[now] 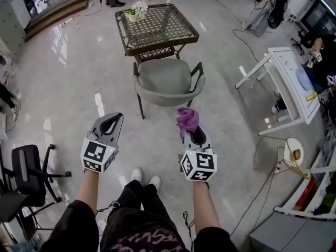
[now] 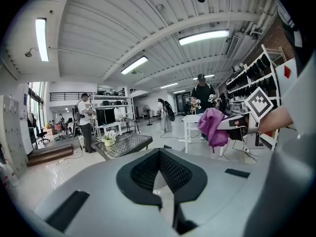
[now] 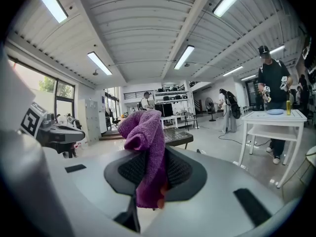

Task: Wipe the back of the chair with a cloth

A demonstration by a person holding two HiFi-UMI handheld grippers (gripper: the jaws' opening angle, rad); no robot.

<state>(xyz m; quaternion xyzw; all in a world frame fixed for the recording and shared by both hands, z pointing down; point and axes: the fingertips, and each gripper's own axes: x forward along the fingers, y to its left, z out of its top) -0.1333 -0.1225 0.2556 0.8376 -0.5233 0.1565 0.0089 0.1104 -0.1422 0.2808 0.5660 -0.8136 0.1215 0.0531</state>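
A grey-green armchair [image 1: 164, 80] stands on the floor ahead of me, its curved back [image 1: 163, 100] turned toward me. My right gripper [image 1: 191, 132] is shut on a purple cloth [image 1: 187, 118], which bunches up above the jaws just short of the chair back. In the right gripper view the cloth [image 3: 143, 132] hangs down between the dark pads [image 3: 180, 169]. My left gripper [image 1: 114, 117] is held level with it at the left, shut with nothing in it. From the left gripper view, the cloth [image 2: 211, 126] and the right gripper [image 2: 239, 127] show at the right.
A mesh-top metal table [image 1: 157, 28] with a flower pot [image 1: 136, 10] stands just beyond the chair. A white desk [image 1: 286, 77] is at the right, a black office chair [image 1: 29, 172] at the left. Cables trail over the glossy floor. A person [image 3: 271, 83] stands by the white desk.
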